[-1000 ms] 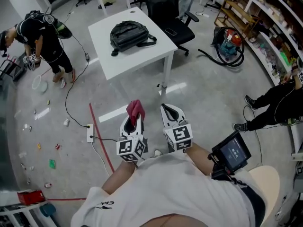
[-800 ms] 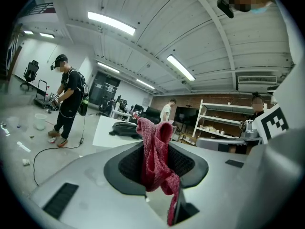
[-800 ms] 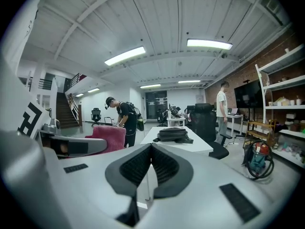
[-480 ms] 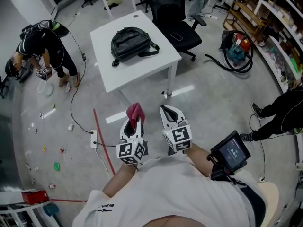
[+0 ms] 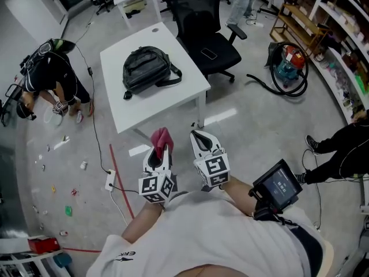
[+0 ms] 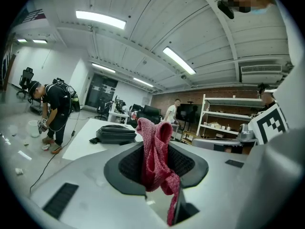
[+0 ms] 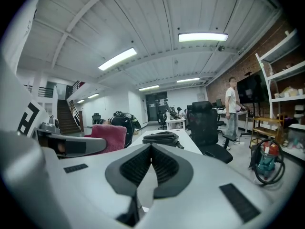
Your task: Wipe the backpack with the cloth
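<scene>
Backpack [image 5: 147, 68] flat on white table [image 5: 190, 79], well ahead of both grippers. Left gripper [image 5: 159, 154] clamps red cloth [image 5: 162, 137]; right gripper [image 5: 202, 142] closed, empty.

Tiny, unidentifiable floor litter [image 5: 68, 210]

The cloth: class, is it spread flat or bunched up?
Bunched up: the red cloth stands crumpled in folds, one tail hanging down, clamped in the shut jaws of the left tool.

The head view looks steeply down from above the person, well away from the counter [image 5: 150, 105]. Each gripper view faces level along its fingers [image 6: 126, 168]. All three share the backpack [image 5: 147, 68].
</scene>
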`<state>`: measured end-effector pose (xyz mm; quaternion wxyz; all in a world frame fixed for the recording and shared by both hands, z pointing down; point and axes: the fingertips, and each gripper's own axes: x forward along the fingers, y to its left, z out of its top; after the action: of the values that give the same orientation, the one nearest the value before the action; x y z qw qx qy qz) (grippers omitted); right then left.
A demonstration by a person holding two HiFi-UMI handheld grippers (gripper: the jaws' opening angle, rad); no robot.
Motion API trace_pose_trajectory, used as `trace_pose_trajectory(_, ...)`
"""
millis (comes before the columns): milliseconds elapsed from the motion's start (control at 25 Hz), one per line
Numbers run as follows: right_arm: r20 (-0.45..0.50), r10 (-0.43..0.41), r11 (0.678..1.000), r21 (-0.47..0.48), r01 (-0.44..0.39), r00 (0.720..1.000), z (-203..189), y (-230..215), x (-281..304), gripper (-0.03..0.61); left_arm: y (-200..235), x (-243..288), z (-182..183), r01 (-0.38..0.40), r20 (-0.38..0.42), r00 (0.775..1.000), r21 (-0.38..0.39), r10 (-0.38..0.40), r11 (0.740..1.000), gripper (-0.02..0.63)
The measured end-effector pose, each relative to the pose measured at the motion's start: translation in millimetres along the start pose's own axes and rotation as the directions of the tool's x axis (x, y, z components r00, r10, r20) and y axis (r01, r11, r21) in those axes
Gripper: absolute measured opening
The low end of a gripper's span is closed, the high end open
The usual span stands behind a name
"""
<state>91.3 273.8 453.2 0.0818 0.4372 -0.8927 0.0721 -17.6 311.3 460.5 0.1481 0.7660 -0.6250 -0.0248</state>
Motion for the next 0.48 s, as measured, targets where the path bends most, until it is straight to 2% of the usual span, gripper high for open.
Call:
trace_pose_trajectory(240, -0.003, 0.02, 1.0, 0.006, -0.02, 1.0, 5.9, -28.2, 14.3, 0.003, -13.0, 29.1, 4.4, -0.005, -0.006, 1.0, 0.005, 0.005, 1.0, 0.12)
trace_pose_trajectory(480, -0.015, 0.025, 1.0, 0.013, -0.025, 1.0, 9.5, -43.5, 39.2, 0.003, -1.4, 57.6, 14.1, -0.018, -0.003, 1.0, 0.006, 0.018, 1.0, 0.12)
